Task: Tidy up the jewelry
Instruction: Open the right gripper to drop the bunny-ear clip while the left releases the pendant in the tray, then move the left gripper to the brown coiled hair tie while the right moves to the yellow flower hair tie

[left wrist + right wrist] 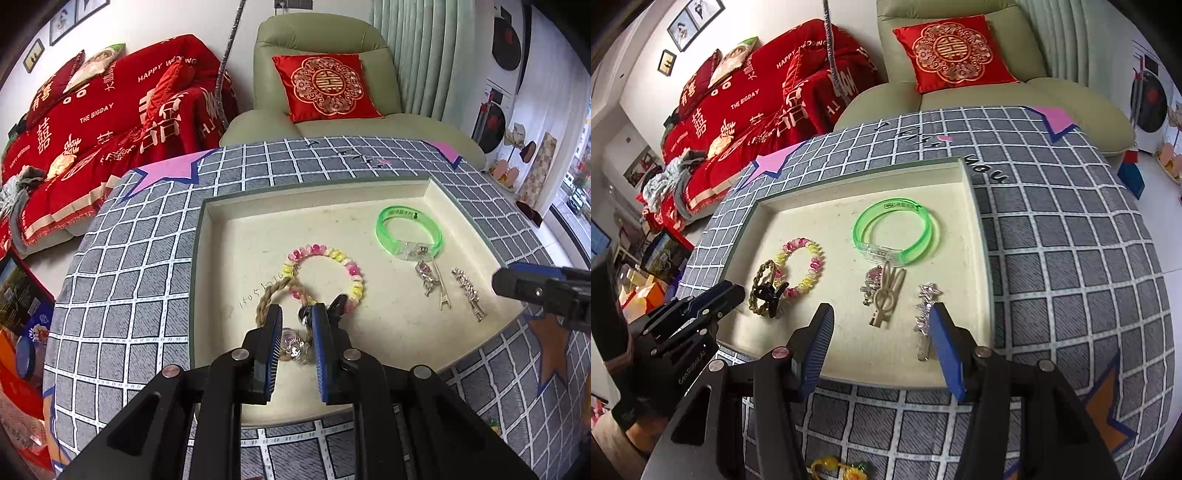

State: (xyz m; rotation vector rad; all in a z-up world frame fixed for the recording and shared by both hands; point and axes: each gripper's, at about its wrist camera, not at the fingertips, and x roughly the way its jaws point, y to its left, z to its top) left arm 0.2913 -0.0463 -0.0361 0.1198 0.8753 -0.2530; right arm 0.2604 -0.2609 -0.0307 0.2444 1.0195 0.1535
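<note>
Your tabletop [1052,240], under its grey checked cloth, carries a shallow cream tray [977,221] where all the jewelry lies. Your right gripper [882,321] hangs over the tray's near right part with its jaws open and nothing pinched between them. The rhinestone hair clip [925,314] lies just inside the right-hand jaw, its long axis running away from you, nearly in line with the jaws, so I judge it just set down or ready for a straight pickup. Left of it rest the gold rabbit-ear clip [886,299], with a small pink charm [870,282] touching it, and beyond them the green bangle [897,230]. Your left gripper [293,332] sits over the tray's left side, jaws narrowed around the clear bauble of the braided hair tie [271,293]; whether the pads truly press it I cannot tell. The pink-and-yellow coil bracelet [332,269] overlaps that tie, so it is the left hand's nearer piece; the clips belong to your right.
</note>
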